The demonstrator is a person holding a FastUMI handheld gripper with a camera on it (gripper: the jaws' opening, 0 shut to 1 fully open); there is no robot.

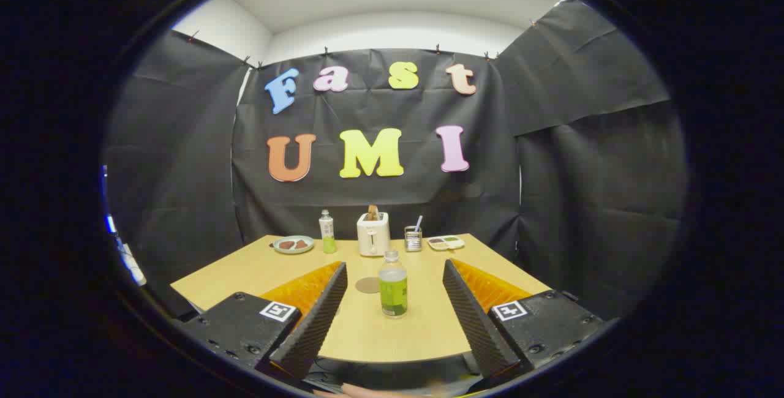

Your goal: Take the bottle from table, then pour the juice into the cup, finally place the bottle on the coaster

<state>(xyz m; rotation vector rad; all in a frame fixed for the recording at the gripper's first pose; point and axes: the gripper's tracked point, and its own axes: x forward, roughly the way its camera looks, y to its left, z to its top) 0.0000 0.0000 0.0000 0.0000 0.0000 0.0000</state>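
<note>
A clear bottle [393,285] with green juice, a green label and a clear cap stands upright on the wooden table [257,275], just ahead of my fingers and in line with the gap between them. My gripper [395,266] is open wide, with nothing between its fingers [318,309]. A round brown coaster [368,285] lies flat on the table just left of the bottle. Farther back, right of the toaster, stands a small cup [413,239] with a straw or spoon sticking out of it.
Along the table's far edge stand a green plate [293,244] with food, a second bottle [327,233] with green liquid, a white toaster [373,234] and a small white tray [446,242]. Black cloth walls close in the table on three sides.
</note>
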